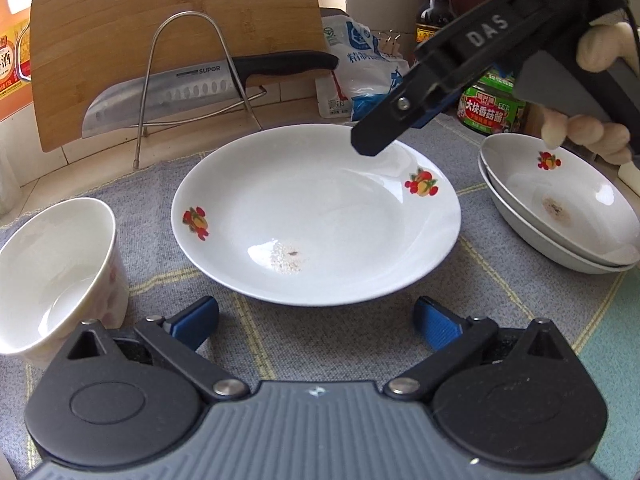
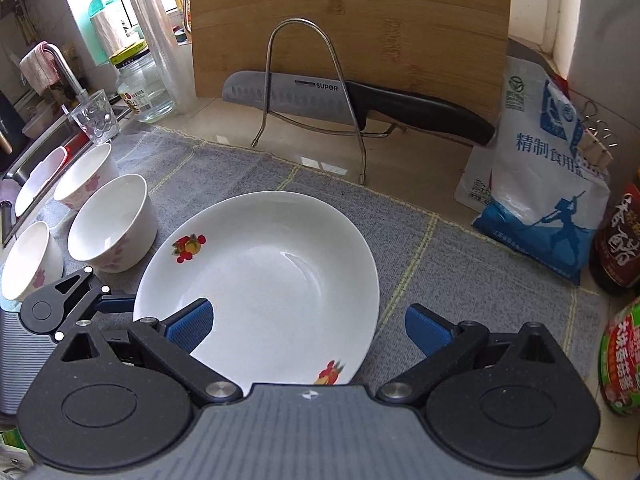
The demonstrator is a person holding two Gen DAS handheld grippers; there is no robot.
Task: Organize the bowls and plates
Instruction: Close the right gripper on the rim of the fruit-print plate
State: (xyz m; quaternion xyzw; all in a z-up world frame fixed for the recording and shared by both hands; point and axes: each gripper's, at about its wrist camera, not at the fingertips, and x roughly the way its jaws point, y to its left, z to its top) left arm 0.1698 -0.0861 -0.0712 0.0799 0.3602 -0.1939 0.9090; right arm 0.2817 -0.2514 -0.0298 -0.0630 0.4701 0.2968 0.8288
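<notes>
A white deep plate (image 1: 316,216) (image 2: 260,288) with fruit prints and a few crumbs lies on the grey mat. My left gripper (image 1: 316,322) is open just short of its near rim, holding nothing. My right gripper (image 2: 310,326) is open too and hovers over the plate's right rim, one pad above the dish and one outside it. In the left wrist view the right gripper (image 1: 372,140) slants down from the upper right. Two more plates sit stacked (image 1: 560,208) at the right. White bowls (image 2: 112,228) (image 2: 30,260) (image 2: 84,176) stand left of the plate, one of them (image 1: 56,276) beside my left gripper (image 2: 116,305).
A knife (image 2: 360,108) rests on a wire rack (image 2: 304,92) in front of a bamboo board (image 2: 348,20) at the back. A salt bag (image 2: 540,168), sauce bottles (image 2: 616,240) and a jar (image 1: 490,108) line the right side. A glass (image 2: 96,118) and the sink edge (image 2: 24,172) are at the far left.
</notes>
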